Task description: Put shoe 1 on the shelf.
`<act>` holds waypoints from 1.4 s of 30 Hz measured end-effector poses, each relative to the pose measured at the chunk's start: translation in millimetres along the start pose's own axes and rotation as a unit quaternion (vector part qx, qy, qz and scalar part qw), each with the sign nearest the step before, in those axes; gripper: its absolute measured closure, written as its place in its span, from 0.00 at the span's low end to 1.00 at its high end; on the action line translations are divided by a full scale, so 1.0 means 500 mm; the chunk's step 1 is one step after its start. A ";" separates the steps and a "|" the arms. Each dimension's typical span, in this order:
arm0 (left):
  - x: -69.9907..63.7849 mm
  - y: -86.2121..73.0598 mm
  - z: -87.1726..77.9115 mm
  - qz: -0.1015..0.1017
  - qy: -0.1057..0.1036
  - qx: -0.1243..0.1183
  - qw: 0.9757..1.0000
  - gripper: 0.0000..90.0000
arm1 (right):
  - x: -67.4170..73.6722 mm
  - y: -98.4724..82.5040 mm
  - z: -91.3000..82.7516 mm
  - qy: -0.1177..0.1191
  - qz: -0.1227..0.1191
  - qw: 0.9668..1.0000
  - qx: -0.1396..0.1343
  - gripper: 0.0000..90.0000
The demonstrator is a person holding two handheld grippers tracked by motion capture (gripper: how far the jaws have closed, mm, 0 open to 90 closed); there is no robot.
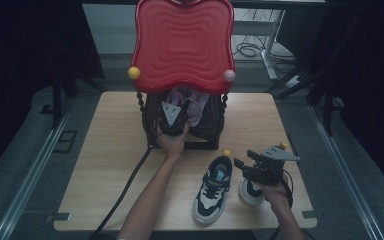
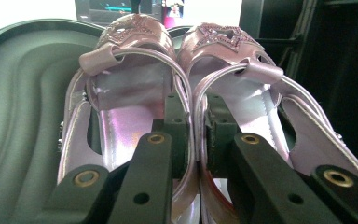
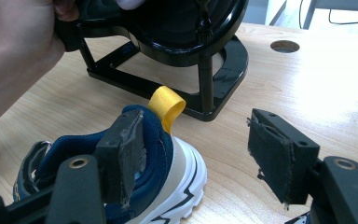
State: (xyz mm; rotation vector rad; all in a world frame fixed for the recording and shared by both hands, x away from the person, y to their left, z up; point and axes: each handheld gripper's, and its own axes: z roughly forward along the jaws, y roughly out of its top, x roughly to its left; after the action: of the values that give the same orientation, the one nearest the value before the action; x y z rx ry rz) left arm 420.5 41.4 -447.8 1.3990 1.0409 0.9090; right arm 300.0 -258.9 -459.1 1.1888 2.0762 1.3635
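Observation:
Two pink strappy sandals lie side by side in the black lower tray of a small rack. My left gripper is shut on their two touching inner walls, one jaw inside each sandal. From above, that gripper reaches under the red top tray, where the sandals show as pink. A navy, white and beige sneaker with a yellow heel loop stands on the table. My right gripper hovers open beside it, over a second sneaker. In the right gripper view its jaws stand wide apart; the left one is at the sneaker's heel collar.
The rack's black base stands at the back middle of the wooden table. The person's left hand holds the left gripper close by the rack. A black cable trails toward the front edge. A round hole is in the tabletop.

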 end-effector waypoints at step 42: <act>-0.001 0.001 -0.033 0.034 -0.005 0.020 0.999 0.51 | 0.005 0.000 -0.002 0.001 -0.006 1.000 -0.005 0.39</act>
State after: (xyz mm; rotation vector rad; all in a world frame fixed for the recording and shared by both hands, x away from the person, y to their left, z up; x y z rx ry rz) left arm 404.9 45.9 -445.7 1.4781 1.0132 0.9342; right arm 298.0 -257.6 -458.3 1.1705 2.0716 1.3691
